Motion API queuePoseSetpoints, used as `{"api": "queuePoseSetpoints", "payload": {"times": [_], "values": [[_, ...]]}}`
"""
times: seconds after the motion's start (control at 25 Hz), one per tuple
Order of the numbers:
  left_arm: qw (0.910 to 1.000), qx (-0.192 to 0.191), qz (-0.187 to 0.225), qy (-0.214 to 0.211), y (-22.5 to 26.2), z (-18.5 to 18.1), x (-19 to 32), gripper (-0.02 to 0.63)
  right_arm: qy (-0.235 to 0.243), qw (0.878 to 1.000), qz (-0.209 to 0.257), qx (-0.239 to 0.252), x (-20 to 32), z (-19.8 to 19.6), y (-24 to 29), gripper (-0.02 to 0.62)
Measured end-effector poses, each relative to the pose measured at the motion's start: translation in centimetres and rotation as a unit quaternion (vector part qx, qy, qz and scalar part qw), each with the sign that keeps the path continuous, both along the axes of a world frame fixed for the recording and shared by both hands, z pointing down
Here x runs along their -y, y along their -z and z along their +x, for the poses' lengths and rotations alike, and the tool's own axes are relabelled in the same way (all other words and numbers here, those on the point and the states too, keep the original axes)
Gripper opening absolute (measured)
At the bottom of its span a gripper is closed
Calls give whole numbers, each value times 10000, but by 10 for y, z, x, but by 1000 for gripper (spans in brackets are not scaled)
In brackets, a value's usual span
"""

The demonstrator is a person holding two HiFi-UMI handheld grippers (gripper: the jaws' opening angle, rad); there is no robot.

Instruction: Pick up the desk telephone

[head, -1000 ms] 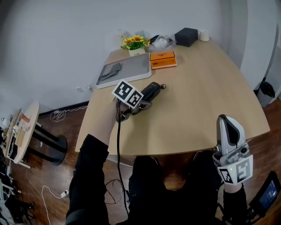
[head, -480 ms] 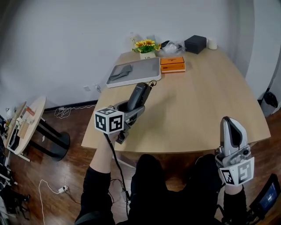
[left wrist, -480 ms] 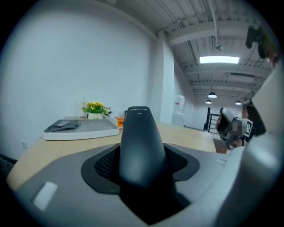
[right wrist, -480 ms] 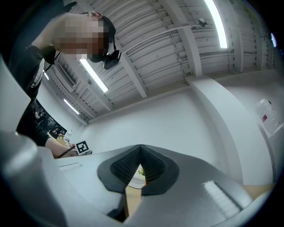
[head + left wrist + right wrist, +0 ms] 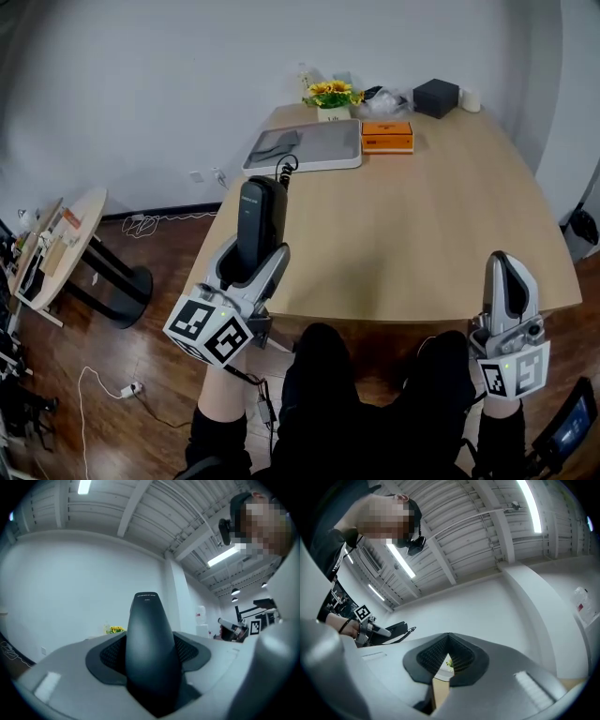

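A black telephone handset stands nearly upright in the air over the table's near left edge, and my left gripper is shut on its lower part. Its coiled cord shows at its top end. In the left gripper view the handset fills the space between the grey pads and rises toward the ceiling. My right gripper is held low at the right, off the table's front edge, shut with nothing in it; in its own view the right gripper has its pads together.
The wooden table carries a grey tray with a grey cloth, an orange box, a pot of sunflowers, a black box and a white cup at the far end. A small round side table stands at the left.
My left gripper has drawn the handset back from the middle of the table to the near left edge and tipped it upright. The right gripper has hardly moved.
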State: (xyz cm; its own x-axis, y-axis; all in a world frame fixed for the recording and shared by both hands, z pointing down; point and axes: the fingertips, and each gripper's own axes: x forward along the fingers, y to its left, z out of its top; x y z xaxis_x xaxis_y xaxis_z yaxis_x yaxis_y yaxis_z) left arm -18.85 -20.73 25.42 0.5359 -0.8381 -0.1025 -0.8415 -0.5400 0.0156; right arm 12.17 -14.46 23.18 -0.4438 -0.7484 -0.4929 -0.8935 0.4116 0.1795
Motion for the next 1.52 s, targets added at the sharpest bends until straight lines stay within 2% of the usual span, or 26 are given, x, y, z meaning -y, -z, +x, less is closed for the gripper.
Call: {"api": "queuePoseSetpoints", "payload": {"times": [0.16,0.36,0.52,0.76,1.52], "values": [[9995,41,285,-90,13,9,-22,272,-32,10000,47,16,0,0,3,0],[9990,-28,441,23,17,9,-26,272,-52,9999,108,48,0,3,5,0],[9991,-139,394,79,12,7,-24,272,-98,9999,128,25,1,7,3,0],[9993,-103,353,42,15,9,-26,272,-246,9995,83,-175,1,4,6,0],[9995,-91,311,71,13,7,-24,272,-330,9992,87,-187,-1,4,9,0]]}}
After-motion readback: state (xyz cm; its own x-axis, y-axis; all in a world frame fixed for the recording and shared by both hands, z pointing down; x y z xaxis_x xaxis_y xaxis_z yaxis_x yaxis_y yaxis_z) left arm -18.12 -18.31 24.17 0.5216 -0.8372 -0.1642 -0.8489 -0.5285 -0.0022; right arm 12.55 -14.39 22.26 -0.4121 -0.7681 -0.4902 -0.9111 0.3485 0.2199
